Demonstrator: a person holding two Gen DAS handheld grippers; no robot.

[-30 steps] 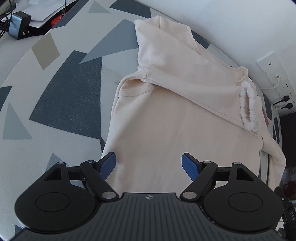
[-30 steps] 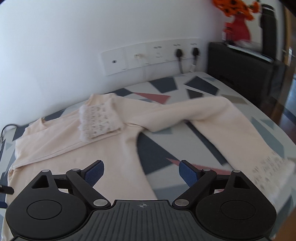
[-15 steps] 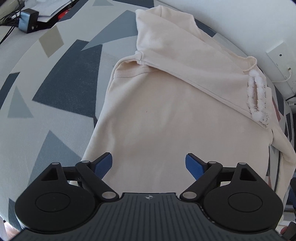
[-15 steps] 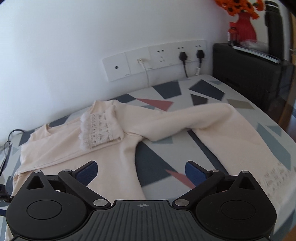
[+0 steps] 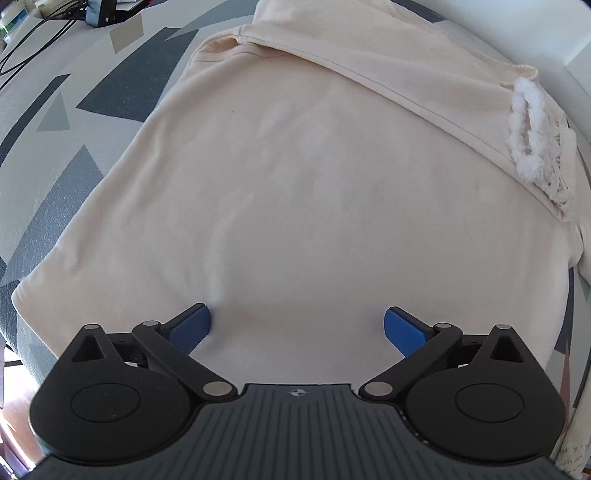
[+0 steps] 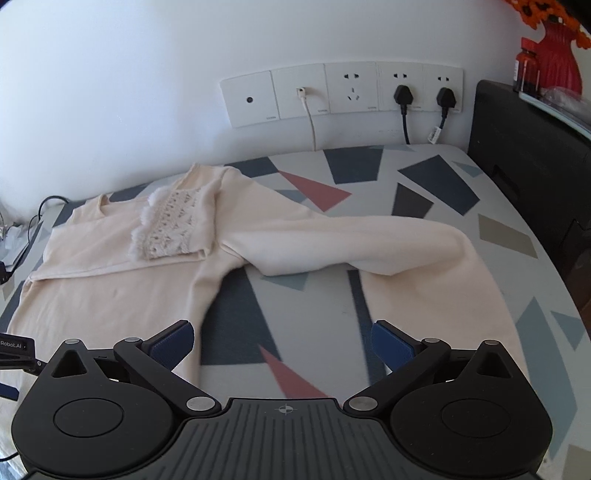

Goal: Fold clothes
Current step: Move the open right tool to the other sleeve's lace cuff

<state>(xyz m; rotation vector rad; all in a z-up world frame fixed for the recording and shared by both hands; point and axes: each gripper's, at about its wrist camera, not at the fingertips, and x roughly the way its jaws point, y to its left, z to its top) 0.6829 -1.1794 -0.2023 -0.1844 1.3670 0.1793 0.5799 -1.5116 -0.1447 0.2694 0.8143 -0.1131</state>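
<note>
A cream sweater (image 5: 295,184) lies flat on a table covered by a cloth with grey, blue and red shapes (image 6: 424,184). One sleeve is folded across its chest, with the fluffy lace cuff (image 5: 532,136) on top; the cuff (image 6: 173,225) also shows in the right wrist view. The other sleeve (image 6: 351,240) stretches out to the right and bends toward me. My left gripper (image 5: 297,317) points down over the sweater's lower body, its jaws opening with nothing pinched between them. My right gripper (image 6: 282,328) is open over bare cloth between body and outstretched sleeve.
A row of wall sockets (image 6: 343,92) with two black plugs sits behind the table. A black cabinet (image 6: 528,166) with a red vase (image 6: 557,62) stands at the right. Cables and a charger (image 5: 99,11) lie at the far left.
Both grippers have opened wider. The left view slid down the sweater toward its hem, so the body now fills it. The right view shifted, and the outstretched sleeve's cuff left the frame.
</note>
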